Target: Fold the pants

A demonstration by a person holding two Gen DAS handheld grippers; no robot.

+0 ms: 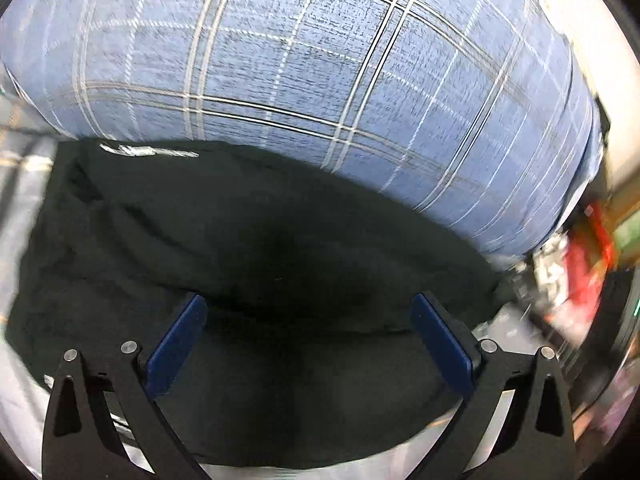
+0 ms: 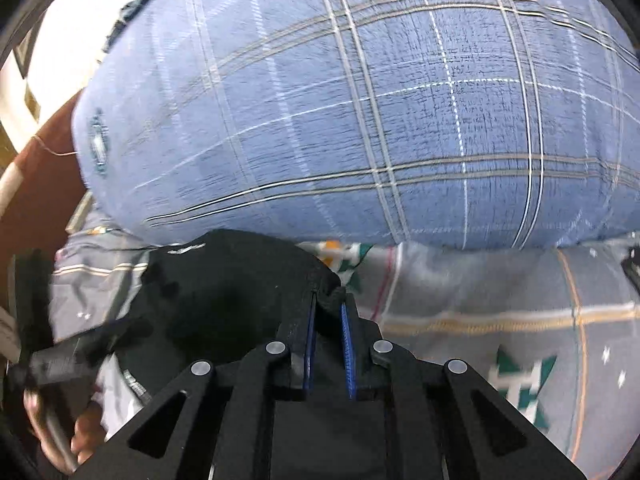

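A home bedroom: a big blue plaid pillow (image 2: 360,112) lies at the far side of a bed (image 2: 500,320) spread with a grey patterned sheet, a reddish-brown headboard (image 2: 36,200) rises at the far left, and blurred household clutter (image 1: 580,264) sits to the right

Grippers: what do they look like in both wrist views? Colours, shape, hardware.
Both alike. Left gripper: black flat-plate linkage arms with triangular cut-outs, round silver pivot pins, and blue pads lining the jaws. Right gripper: same black linkage, silver pins and blue pads, seen edge-on. No cables, markings or sleeves visible.
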